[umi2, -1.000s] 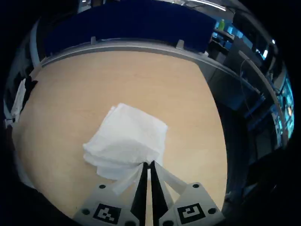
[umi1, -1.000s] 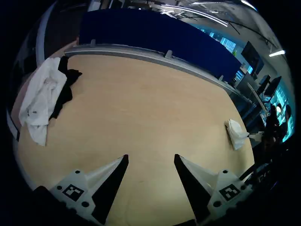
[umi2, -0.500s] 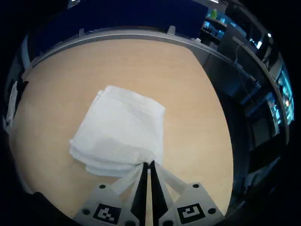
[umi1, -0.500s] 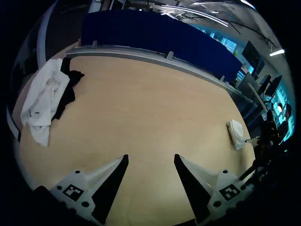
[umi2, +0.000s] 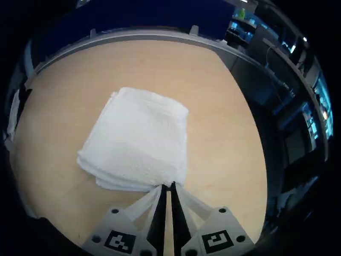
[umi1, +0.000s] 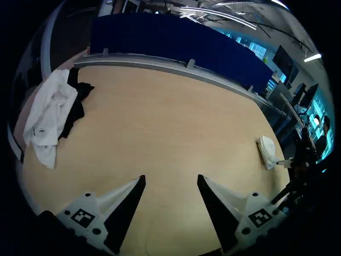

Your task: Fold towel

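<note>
The desk (umi1: 162,119) spreads ahead of the left gripper (umi1: 170,176), whose fingers stand apart above bare desktop. In the left gripper view a heap of clothes (umi1: 49,111) lies at ten o'clock near the desk's left edge. The towel (umi1: 267,151) lies at three o'clock by the right edge — well apart from the heap. A partition (umi1: 170,38) runs behind the desk's far rim, from eleven to two o'clock. In the right gripper view the towel (umi2: 136,141) lies flat on the desk just ahead of the right gripper (umi2: 168,186), toward eleven o'clock — its near corner is pinched between the closed fingers.
</note>
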